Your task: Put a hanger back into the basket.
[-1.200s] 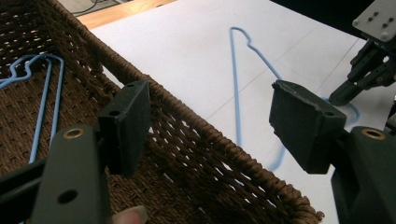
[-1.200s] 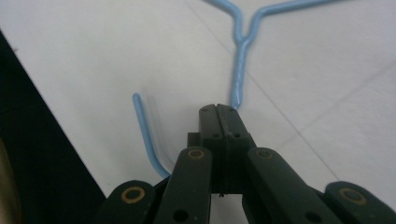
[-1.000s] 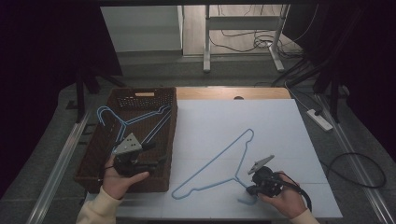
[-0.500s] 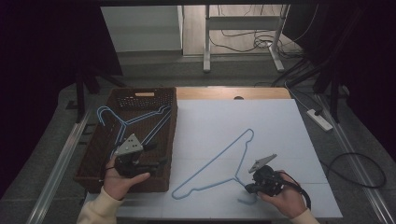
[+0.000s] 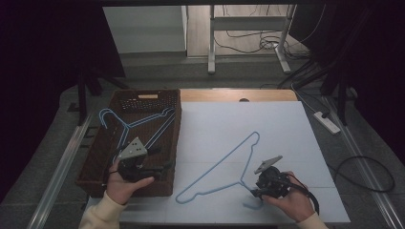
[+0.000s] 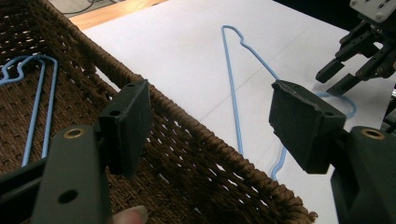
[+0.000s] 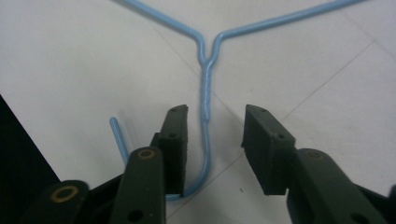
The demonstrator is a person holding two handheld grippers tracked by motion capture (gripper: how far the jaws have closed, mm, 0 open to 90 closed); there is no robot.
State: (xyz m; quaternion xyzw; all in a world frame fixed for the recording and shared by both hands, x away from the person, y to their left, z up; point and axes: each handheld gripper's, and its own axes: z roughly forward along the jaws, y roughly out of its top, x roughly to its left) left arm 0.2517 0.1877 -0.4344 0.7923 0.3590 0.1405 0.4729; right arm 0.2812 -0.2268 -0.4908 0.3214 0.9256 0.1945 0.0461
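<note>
A blue wire hanger (image 5: 224,167) lies flat on the white sheet (image 5: 277,124), its hook toward the near edge. My right gripper (image 5: 254,192) is open at that hook. In the right gripper view the hook's shank (image 7: 205,93) runs between the jaws of the right gripper (image 7: 212,123) without touching either pad. My left gripper (image 5: 162,169) is open and holds nothing, hovering over the near right corner of the brown wicker basket (image 5: 175,143). In the left gripper view, the left gripper (image 6: 210,116) frames the basket's rim (image 6: 196,126), the hanger (image 6: 232,93) and the right gripper (image 6: 341,74) beyond.
Two or more blue hangers (image 5: 129,126) lie inside the basket, seen too as hangers (image 6: 37,88) at the left. A strip of wooden tabletop (image 5: 239,95) runs behind the sheet. A power strip (image 5: 327,121) and cable (image 5: 367,171) lie on the floor at right.
</note>
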